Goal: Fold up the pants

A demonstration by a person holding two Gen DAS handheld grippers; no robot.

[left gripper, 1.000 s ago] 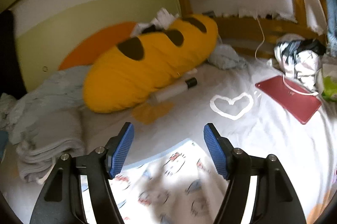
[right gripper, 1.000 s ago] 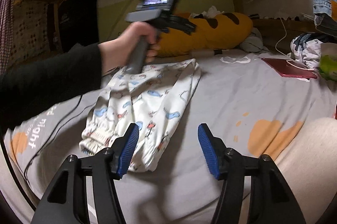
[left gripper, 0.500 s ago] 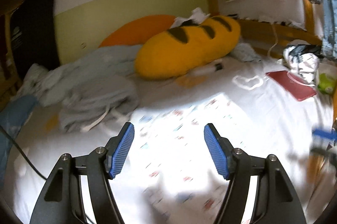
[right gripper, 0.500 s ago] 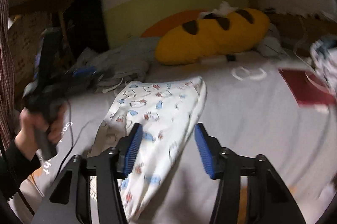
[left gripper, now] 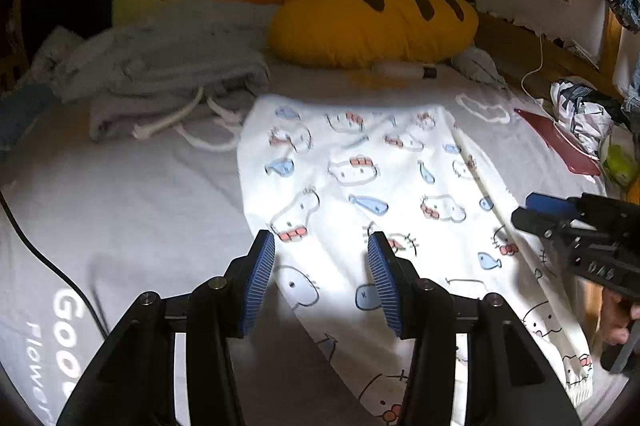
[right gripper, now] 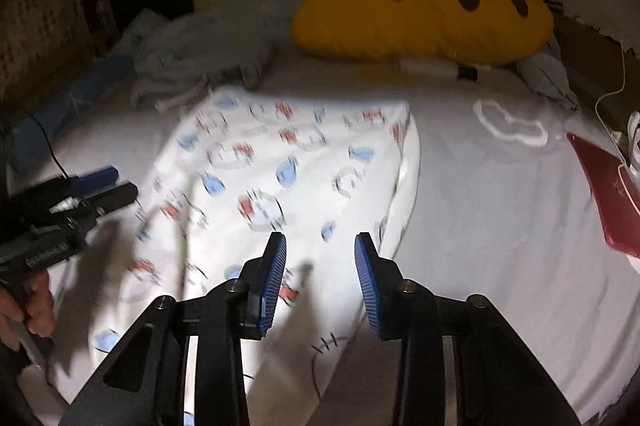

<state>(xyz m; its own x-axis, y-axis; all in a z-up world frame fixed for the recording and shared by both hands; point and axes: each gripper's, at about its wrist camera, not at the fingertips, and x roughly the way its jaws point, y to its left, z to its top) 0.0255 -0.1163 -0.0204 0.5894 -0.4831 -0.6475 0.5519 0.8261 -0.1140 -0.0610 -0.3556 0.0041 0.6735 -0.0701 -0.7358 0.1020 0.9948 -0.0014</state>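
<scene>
1. Step in hand, as judged: reaching down to the cat-print pajama pants (left gripper: 360,185), which lie flat on the grey bedsheet (left gripper: 120,193), waist end far toward the bread-shaped yellow cushion (left gripper: 372,25), leg ends near.
2. Best done by setting each gripper on its own side of the near part: left gripper (left gripper: 321,274) at the left edge, right gripper (right gripper: 320,278) toward the right edge, level with each other so the fold comes out square.
3. Worth pinching every layer of the fabric at once, low on the pads, so no layer slips free in the lift.
4. Worth keeping clear of the bedsheet itself: thin cloth on cloth, easy to snag both.
5. Worth watching the grey drawstring garment (left gripper: 160,73) just beside the far-left corner of the pants, and the red flat case (right gripper: 604,185) well apart at right; likely neither in the way of a fold toward the far end.
6. Left gripper: jaws partly spread, just been closing, hovering over the left edge of the pants; nothing pinched between the blue pads (left gripper: 258,282).
7. Right gripper: jaws partly spread and narrower, also just been closing, over the right side of the pants; nothing gripped, contact with the fabric not to be told through the blur.
</scene>
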